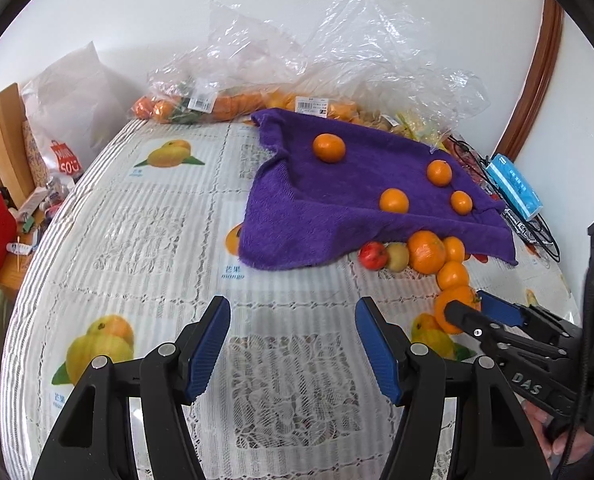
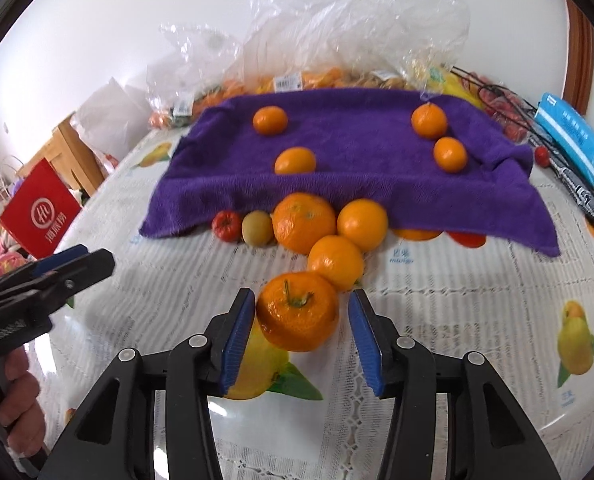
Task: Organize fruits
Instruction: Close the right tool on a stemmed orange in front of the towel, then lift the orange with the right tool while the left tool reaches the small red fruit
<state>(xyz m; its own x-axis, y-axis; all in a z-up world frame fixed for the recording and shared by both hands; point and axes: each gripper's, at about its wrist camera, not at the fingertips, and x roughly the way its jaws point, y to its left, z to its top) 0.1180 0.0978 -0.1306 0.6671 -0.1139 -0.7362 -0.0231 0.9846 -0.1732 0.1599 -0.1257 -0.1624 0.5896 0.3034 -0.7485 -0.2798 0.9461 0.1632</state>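
Note:
A purple towel (image 2: pixel 337 168) lies on the table with several small oranges on it. In front of its edge sit a red fruit (image 2: pixel 226 226), a green-brown fruit (image 2: pixel 257 228) and several oranges. My right gripper (image 2: pixel 301 334) is open with a stemmed orange (image 2: pixel 297 312) between its blue pads; the left pad touches it, the right pad is apart. In the left wrist view the same orange (image 1: pixel 455 308) sits at the right gripper's tips (image 1: pixel 467 306). My left gripper (image 1: pixel 293 352) is open and empty above the tablecloth.
Clear plastic bags (image 1: pixel 297 60) with more oranges lie behind the towel by the wall. A blue tissue pack (image 1: pixel 515 186) and black cables (image 1: pixel 537 232) lie at the right. A red bag (image 2: pixel 37 212) and wooden furniture (image 2: pixel 69 148) stand left of the table.

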